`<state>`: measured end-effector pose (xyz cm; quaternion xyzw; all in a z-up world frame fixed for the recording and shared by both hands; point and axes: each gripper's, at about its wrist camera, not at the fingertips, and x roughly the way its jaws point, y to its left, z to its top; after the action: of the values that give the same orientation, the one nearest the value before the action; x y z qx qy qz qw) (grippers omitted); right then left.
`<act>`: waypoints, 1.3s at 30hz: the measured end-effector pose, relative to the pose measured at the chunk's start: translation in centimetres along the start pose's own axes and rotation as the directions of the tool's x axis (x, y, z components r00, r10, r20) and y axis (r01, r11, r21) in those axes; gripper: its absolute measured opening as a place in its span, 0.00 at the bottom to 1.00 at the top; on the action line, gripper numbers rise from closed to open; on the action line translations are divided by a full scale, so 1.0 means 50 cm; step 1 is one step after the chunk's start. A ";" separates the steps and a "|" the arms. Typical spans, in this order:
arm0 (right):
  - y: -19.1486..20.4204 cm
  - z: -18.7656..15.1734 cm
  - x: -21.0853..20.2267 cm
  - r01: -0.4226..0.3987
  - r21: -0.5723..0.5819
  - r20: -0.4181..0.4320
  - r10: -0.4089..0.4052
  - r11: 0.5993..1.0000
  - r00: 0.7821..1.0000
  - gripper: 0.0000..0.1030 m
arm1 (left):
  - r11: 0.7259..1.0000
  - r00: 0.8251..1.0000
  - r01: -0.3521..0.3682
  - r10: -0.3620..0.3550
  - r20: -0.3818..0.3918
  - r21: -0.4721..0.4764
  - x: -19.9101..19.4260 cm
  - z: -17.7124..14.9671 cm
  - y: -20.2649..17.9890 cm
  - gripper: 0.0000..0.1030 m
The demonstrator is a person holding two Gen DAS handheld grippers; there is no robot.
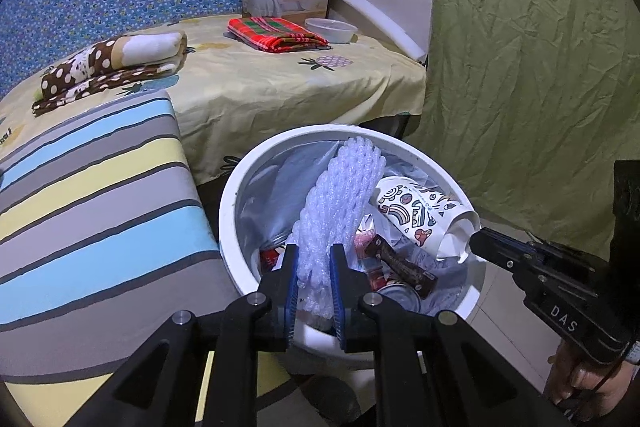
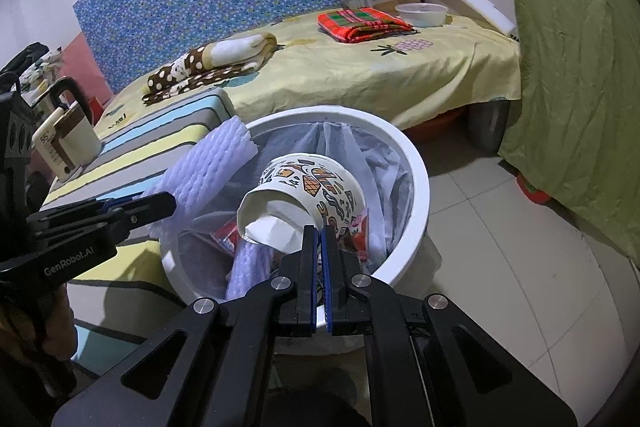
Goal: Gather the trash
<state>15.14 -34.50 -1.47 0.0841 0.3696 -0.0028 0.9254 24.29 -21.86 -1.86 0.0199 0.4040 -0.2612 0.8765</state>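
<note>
1. A white foam fruit net point(image 1: 340, 211) is pinched at its near end between the blue pads of the left gripper point(image 1: 314, 283); the jaws are pressed onto it, only narrowly apart.
2. The long axis of the net runs up and away from the jaws, tilted, with its far open end pointing towards the back rim of the white trash bin point(image 1: 240, 187). In the right wrist view the net point(image 2: 216, 163) leans over the bin's left rim.
3. The lower part of the net lies inside the bin, above the trash already there.
4. A patterned paper cup point(image 2: 304, 203) is pinched by its wall in the right gripper point(image 2: 318, 259), whose jaws are pressed almost together on it.
5. The cup is held on its side over the bin point(image 2: 408, 179), its crushed open mouth turned to the left and towards the camera, its base pointing to the far right.
6. A dark snack wrapper point(image 1: 404, 263) and a can lid point(image 1: 400, 297) are seen among the trash, on a clear liner.
7. The bin stands on a tiled floor point(image 2: 500, 235), beside a striped cushion point(image 1: 92, 195) and near a bed point(image 1: 280, 79) covered with a yellow sheet.
</note>
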 end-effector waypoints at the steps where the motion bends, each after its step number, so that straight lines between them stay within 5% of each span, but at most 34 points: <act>1: -0.001 0.001 0.002 0.001 0.000 -0.002 -0.001 1.000 1.000 0.04 | 1.000 1.000 -0.003 0.003 -0.003 -0.002 0.003 0.002 0.000 0.14; 14: -0.007 0.005 0.013 0.006 0.019 -0.018 -0.005 1.000 1.000 0.05 | 0.999 1.000 0.015 -0.015 0.002 -0.028 0.010 0.006 0.007 0.22; 32: 0.045 -0.008 -0.056 -0.030 -0.007 0.031 0.030 1.000 0.999 0.34 | 1.000 0.999 -0.003 0.004 0.050 -0.022 -0.091 -0.046 0.003 0.24; 39: 0.088 -0.032 -0.086 -0.058 -0.052 0.046 0.060 0.997 0.997 0.37 | 0.999 0.995 -0.033 0.034 0.090 -0.016 -0.162 -0.094 -0.002 0.24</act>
<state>11.20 -30.14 1.00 0.0713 0.3449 0.0318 0.9354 16.61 -17.19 0.81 0.0087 0.3656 -0.2441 0.8982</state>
